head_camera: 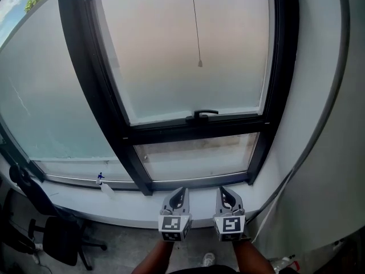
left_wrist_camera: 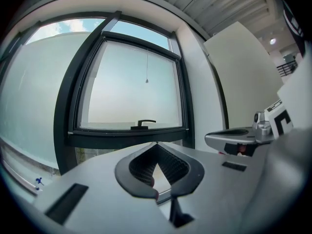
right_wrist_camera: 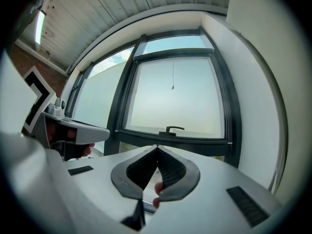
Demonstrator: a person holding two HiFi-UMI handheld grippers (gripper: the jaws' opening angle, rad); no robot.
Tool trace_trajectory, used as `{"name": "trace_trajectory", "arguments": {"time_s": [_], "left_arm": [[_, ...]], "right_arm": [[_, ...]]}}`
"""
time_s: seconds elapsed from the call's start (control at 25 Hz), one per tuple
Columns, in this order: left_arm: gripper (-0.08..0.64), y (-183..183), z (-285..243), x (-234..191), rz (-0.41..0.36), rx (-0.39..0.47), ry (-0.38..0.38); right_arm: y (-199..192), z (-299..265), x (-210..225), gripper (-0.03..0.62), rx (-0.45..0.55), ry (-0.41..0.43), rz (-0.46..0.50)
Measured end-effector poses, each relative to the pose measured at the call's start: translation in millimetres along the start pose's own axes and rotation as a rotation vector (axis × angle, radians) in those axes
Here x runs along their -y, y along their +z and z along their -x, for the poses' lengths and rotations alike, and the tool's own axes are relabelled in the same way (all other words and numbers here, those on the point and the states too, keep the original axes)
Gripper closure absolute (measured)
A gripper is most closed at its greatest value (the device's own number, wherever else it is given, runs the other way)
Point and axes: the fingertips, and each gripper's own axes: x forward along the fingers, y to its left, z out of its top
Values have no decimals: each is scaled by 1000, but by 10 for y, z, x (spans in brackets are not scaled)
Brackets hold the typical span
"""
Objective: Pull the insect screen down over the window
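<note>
Facing: a big window point(head_camera: 188, 56) with a black frame point(head_camera: 85, 90) fills the head view.
Left gripper point(head_camera: 182, 191): it points level at the window. Its jaws are pressed together, tip to tip, with nothing between them.
Right gripper point(head_camera: 223, 190): it sits just beside the left one, not touching it. Its jaws are pressed together too and hold nothing.
Arms: two bare arms come up from the bottom of the head view, one to each gripper.
Fingertip point(right_wrist_camera: 158, 188): it shows behind the right gripper's jaws.
Glass: the big top pane looks milky. A low, narrow pane point(head_camera: 197, 156) sits under it.
Handle point(head_camera: 202, 114): black, in the middle of the bar below the big pane.
Cord point(head_camera: 195, 21): thin, it hangs from the top of the window in front of the big pane. It ends in a small bead point(head_camera: 199, 63) above the handle, well apart from both grippers.
Insect screen: I cannot make it out in any view; only the cord shows.
Sill point(head_camera: 131, 210): white, under the gripper tips in the head view. A small white thing with a blue top point(head_camera: 102, 182) lies on it to the left.
Chair point(head_camera: 57, 238): a black office chair stands on the floor at the lower left.
</note>
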Motion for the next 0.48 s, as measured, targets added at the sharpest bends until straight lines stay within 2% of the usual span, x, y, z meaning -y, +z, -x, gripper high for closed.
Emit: {"name": "trace_trajectory", "arguments": {"time_s": [0.28, 0.48], "left_arm": [[557, -143, -437, -59, 12, -54, 39], [557, -58, -663, -153, -2, -51, 55]], "right_arm": [[-104, -355, 136, 589, -37, 80, -36], [-60, -600, 244, 589, -35, 82, -54]]}}
